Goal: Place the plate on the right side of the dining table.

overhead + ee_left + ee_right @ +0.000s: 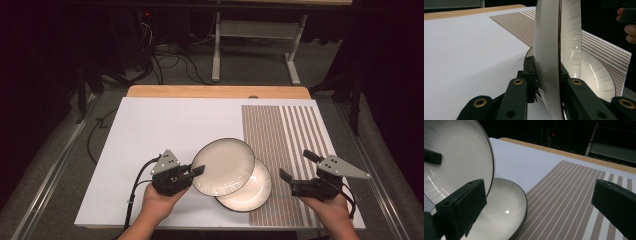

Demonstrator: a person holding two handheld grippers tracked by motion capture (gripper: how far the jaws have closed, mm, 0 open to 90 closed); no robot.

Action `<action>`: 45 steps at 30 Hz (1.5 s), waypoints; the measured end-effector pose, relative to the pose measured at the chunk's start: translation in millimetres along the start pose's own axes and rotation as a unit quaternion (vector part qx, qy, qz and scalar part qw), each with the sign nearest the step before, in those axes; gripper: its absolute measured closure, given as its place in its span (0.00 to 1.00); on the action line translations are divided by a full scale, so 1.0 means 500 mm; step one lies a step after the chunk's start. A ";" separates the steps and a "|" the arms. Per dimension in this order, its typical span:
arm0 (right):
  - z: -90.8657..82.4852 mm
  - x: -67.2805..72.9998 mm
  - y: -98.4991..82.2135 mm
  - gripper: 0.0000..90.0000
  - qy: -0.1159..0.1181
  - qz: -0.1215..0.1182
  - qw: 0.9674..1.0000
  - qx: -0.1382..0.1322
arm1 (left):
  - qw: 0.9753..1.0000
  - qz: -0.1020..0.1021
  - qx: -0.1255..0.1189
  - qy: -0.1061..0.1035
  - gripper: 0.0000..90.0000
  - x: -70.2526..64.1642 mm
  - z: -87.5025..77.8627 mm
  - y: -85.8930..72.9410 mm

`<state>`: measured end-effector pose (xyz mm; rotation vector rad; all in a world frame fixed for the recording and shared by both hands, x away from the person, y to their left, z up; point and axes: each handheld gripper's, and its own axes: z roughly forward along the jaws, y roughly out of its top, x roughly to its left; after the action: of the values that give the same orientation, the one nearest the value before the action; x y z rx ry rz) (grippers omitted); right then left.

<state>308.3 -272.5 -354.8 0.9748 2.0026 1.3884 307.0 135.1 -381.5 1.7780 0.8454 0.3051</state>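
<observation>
Two cream plates with dark rims are at the table's front centre. The upper plate [223, 166] is lifted and tilted, and my left gripper [196, 171] is shut on its left rim; in the left gripper view the upper plate [549, 50] stands edge-on between the jaws. The lower plate [252, 192] lies flat, partly on the striped placemat [285, 145], and appears as the lower plate [499, 220] in the right gripper view under the upper plate [456, 162]. My right gripper [295, 167] is open over the placemat, to the right of the plates, with nothing between its fingers.
A white sheet [160, 130] covers the wooden table [215, 91]. The striped placemat [574, 200] takes up the right part. Beyond the far edge stand a metal frame [255, 45] and loose cables [170, 60] on the floor.
</observation>
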 end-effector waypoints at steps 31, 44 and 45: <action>0.147 0.092 0.024 0.32 0.093 0.006 0.994 0.052 | 1.000 0.006 0.003 -0.007 0.86 0.002 0.002 0.001; 0.175 0.091 0.003 0.62 0.125 0.045 0.988 0.073 | 1.000 0.013 0.003 -0.011 0.86 0.002 0.002 0.002; 0.176 0.090 0.001 0.64 0.124 0.046 0.988 0.075 | 1.000 0.013 0.003 -0.011 0.86 0.002 0.002 0.002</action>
<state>346.3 -186.3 -385.2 1.0109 2.3000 1.4879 308.4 134.9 -381.3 1.7954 0.8096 0.3006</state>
